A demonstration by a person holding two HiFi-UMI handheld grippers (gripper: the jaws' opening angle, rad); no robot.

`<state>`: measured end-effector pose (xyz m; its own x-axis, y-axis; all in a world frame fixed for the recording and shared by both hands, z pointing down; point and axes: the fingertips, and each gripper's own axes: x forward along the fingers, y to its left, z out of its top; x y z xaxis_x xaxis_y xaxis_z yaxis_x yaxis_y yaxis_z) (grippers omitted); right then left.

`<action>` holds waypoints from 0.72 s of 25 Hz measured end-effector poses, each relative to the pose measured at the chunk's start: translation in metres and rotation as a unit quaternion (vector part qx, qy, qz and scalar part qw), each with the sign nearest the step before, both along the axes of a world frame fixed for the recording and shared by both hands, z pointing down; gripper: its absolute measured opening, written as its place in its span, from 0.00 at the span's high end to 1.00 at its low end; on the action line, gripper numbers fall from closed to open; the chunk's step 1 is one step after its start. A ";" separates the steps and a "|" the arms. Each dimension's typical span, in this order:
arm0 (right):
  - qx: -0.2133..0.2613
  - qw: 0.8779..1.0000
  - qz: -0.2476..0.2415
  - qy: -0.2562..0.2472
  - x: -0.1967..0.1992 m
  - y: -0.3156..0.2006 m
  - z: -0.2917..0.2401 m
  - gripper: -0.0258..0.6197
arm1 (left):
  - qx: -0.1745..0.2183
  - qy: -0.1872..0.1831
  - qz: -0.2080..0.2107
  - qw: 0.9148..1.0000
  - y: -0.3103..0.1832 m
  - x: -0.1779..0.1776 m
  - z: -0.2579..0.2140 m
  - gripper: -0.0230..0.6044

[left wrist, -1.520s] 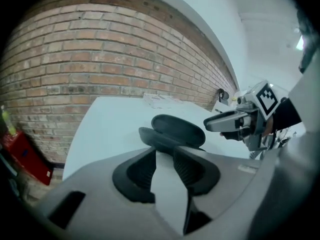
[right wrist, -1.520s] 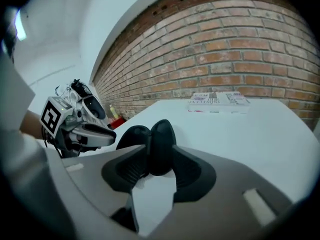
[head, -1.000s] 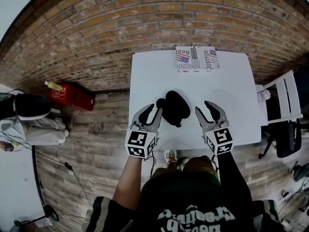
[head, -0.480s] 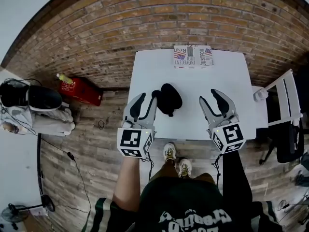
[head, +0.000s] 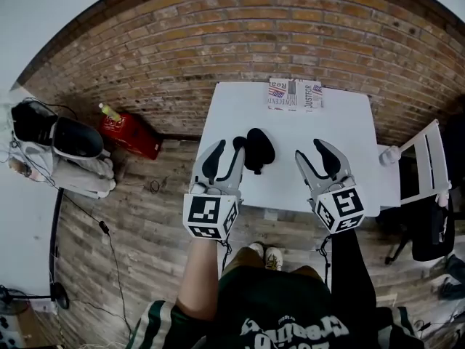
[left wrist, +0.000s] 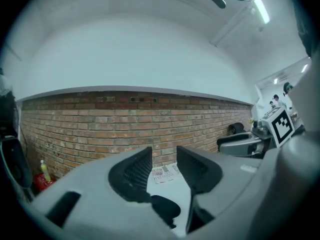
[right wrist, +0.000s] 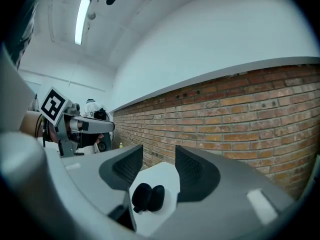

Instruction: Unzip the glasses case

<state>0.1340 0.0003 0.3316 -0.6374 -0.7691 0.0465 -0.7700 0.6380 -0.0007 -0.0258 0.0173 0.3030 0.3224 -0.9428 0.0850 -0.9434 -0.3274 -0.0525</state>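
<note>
Left gripper (head: 227,153): jaws partly apart, just been opening, nothing held; the nearer hand. Right gripper (head: 311,156): likewise widening, empty. Glasses case (head: 259,150): on white table (head: 341,122), ahead and below, between both grippers, long axis running away.
</note>
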 end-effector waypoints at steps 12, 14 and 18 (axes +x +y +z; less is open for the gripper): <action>0.020 1.000 0.006 0.016 -0.002 0.007 -0.009 0.94 | 0.029 -0.017 -0.010 0.999 0.006 -0.002 -0.008 0.98; 0.025 0.999 0.006 0.024 -0.003 0.009 -0.009 0.94 | 0.031 -0.022 -0.012 0.999 0.007 -0.004 -0.008 0.98; 0.033 0.999 0.008 0.030 -0.002 0.011 -0.013 0.94 | 0.033 -0.025 -0.015 0.999 0.008 -0.005 -0.010 0.98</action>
<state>0.1319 0.0113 0.3182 -0.6219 -0.7824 0.0332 -0.7781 0.6221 0.0868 -0.0303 0.0257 0.2928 0.2903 -0.9562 0.0367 -0.9486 -0.2926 -0.1203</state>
